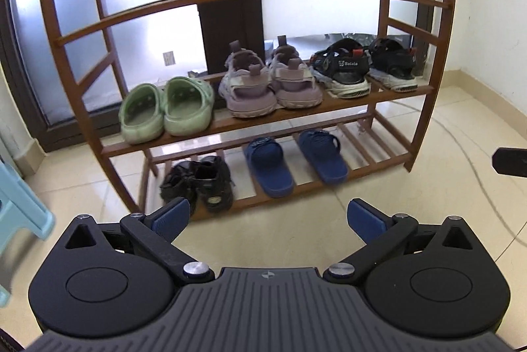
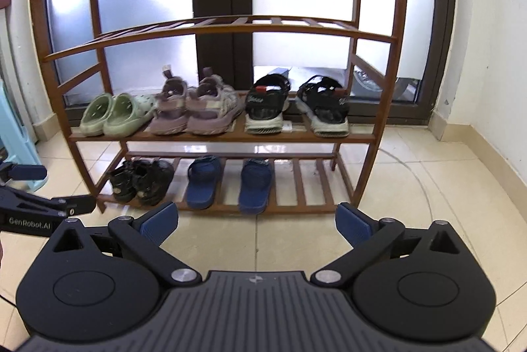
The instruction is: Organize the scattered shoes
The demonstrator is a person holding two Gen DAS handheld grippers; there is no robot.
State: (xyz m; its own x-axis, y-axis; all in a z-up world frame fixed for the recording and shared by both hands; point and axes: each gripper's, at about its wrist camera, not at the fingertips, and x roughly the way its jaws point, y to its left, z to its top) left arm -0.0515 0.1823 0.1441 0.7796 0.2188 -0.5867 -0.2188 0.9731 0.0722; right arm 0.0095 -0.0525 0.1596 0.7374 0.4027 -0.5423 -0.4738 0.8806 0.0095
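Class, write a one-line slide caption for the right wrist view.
Open right gripper faces a wooden shoe rack holding five tidy pairs on its two lower shelves.

Each gripper has a black plastic body with a ribbed grey centre plate, two round black discs beside the plate and silver screws on the linkage arms. The fingers (image 1: 171, 217) carry ribbed blue pads (white "GenRobot.AI" lettering marks the left gripper (image 2: 49, 187)).
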